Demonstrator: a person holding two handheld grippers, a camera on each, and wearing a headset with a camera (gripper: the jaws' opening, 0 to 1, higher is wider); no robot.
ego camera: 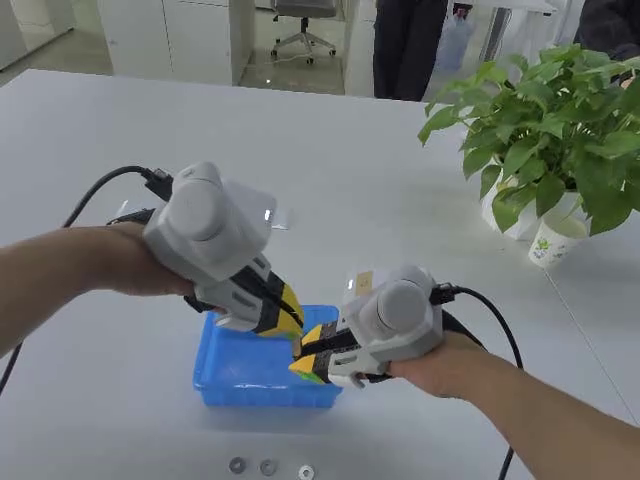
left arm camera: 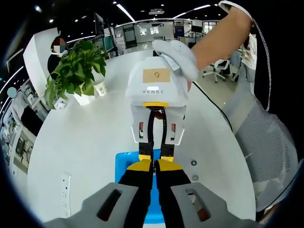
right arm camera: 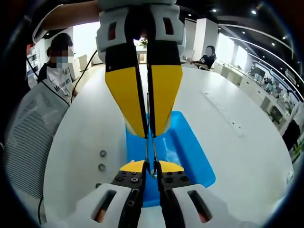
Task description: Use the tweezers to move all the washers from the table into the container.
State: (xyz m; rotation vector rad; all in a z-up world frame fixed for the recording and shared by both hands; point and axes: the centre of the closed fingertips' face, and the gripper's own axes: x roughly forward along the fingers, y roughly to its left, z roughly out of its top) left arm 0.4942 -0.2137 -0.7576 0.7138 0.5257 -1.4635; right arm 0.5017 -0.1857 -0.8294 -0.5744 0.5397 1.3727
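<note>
Tweezers (right arm camera: 150,142) are clamped by left hand-held gripper (ego camera: 288,312) and right hand-held gripper (ego camera: 306,363) above the container (ego camera: 240,388), likely for regripping, washers (ego camera: 268,467) left beside it.

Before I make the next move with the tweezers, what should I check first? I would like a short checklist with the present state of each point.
1. Grip on the tweezers: a thin metal strip sits between the shut jaws of the left gripper and the right gripper: ok.
2. Tips of the tweezers free to open: hidden by the jaws, cannot tell.
3. The container stands upright and open under both grippers: ok.
4. All washers in the container: not ok, three lie on the table beside it.
5. Any washers inside the container: cannot tell.
</note>
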